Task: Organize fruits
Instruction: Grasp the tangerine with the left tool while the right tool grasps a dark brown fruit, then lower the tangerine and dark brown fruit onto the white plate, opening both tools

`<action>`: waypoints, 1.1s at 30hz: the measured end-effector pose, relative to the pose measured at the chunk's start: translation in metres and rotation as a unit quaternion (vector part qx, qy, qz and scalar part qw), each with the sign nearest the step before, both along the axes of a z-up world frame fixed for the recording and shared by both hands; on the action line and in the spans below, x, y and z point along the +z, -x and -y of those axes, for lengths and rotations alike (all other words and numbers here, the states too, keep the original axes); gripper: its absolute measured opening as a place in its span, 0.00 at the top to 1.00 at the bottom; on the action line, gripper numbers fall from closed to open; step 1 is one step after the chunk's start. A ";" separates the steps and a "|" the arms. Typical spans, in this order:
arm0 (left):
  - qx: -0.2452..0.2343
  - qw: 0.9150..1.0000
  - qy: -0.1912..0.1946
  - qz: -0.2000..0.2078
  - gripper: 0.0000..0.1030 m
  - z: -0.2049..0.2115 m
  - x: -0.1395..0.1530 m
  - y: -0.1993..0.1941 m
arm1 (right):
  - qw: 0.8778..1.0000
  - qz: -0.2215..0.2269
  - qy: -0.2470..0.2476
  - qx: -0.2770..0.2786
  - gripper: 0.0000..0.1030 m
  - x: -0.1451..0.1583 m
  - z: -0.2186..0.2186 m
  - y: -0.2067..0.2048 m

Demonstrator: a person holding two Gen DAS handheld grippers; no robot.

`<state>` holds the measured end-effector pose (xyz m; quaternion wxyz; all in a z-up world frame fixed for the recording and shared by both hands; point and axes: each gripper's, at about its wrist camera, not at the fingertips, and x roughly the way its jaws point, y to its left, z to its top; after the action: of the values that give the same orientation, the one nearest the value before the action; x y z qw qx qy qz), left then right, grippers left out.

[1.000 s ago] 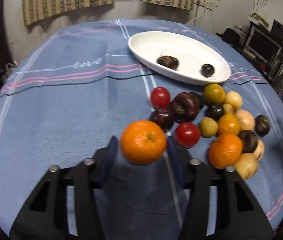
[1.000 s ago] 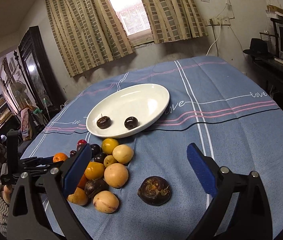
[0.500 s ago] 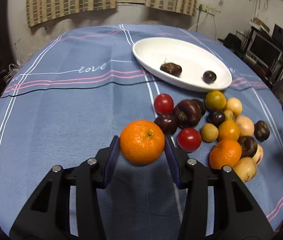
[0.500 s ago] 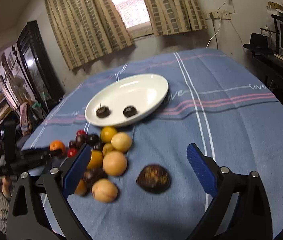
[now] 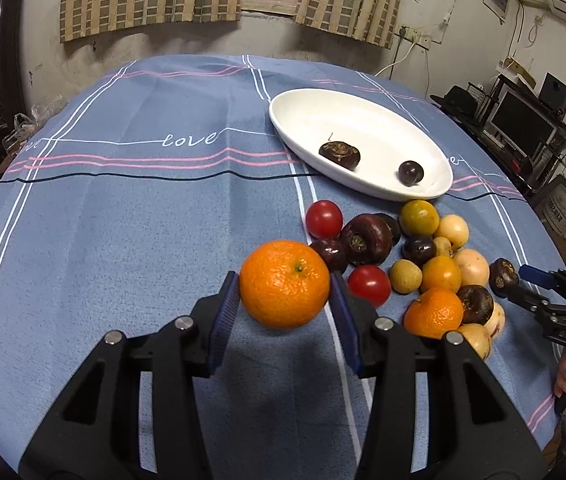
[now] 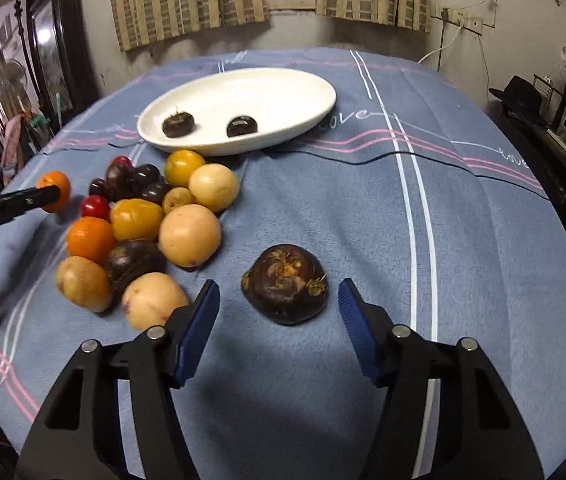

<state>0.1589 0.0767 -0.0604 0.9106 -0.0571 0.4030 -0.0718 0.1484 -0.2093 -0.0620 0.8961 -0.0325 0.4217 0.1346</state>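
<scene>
Left gripper [image 5: 285,288]: I had it pinching the orange [image 5: 284,283] between both blue pads, lifted clear of the tablecloth [image 5: 123,240], just beside the fruit pile [image 5: 415,256].
Right gripper [image 6: 279,312]: I held it spread wide, pads either side of the dark water chestnut [image 6: 286,289] without touching it.
Dark water chestnut: it rested on the cloth, apart from the pile, to its right in my right wrist view.
White oval dish [image 6: 283,92]: it lay beyond the pile and held two dark fruits [image 6: 178,124], well apart from each other.
Fruit pile: red, dark, yellow, pale and orange pieces lay touching one another.
</scene>
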 end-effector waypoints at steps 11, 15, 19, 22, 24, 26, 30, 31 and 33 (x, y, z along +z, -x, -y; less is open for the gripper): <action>-0.001 1.000 0.001 -0.012 0.55 0.000 -0.005 -0.004 | 0.999 -0.042 -0.023 0.005 0.52 -0.011 0.005 -0.021; 0.000 1.000 0.000 -0.015 0.55 0.001 -0.005 -0.008 | 0.999 -0.036 -0.037 0.004 0.53 -0.006 0.009 -0.016; 0.004 1.000 -0.009 -0.009 0.55 0.006 0.015 -0.023 | 0.998 -0.003 -0.058 0.007 0.53 0.029 0.015 -0.015; 0.001 1.000 -0.009 0.007 0.55 0.017 0.043 -0.044 | 0.997 0.040 -0.065 0.009 0.52 0.070 0.010 -0.029; -0.004 1.000 -0.014 0.022 0.55 0.031 0.060 -0.063 | 0.995 0.061 -0.074 0.009 0.52 0.090 0.003 -0.045; -0.008 1.000 -0.007 0.024 0.55 0.041 0.067 -0.082 | 0.994 0.074 -0.084 0.008 0.52 0.103 -0.006 -0.067; -0.009 1.000 -0.023 0.017 0.55 0.061 0.063 -0.124 | 0.994 0.067 -0.085 0.004 0.52 0.096 -0.029 -0.120; -0.008 1.000 -0.025 0.014 0.55 0.064 0.060 -0.133 | 0.994 0.063 -0.085 0.004 0.52 0.092 -0.032 -0.128; -0.004 1.000 -0.022 -0.001 0.55 0.066 0.050 -0.155 | 0.995 0.051 -0.082 0.000 0.53 0.078 -0.038 -0.153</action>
<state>0.3138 0.0103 -0.0107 0.9109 -0.0358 0.4057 -0.0665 0.3014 -0.1713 0.0158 0.9162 0.0342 0.3628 0.1665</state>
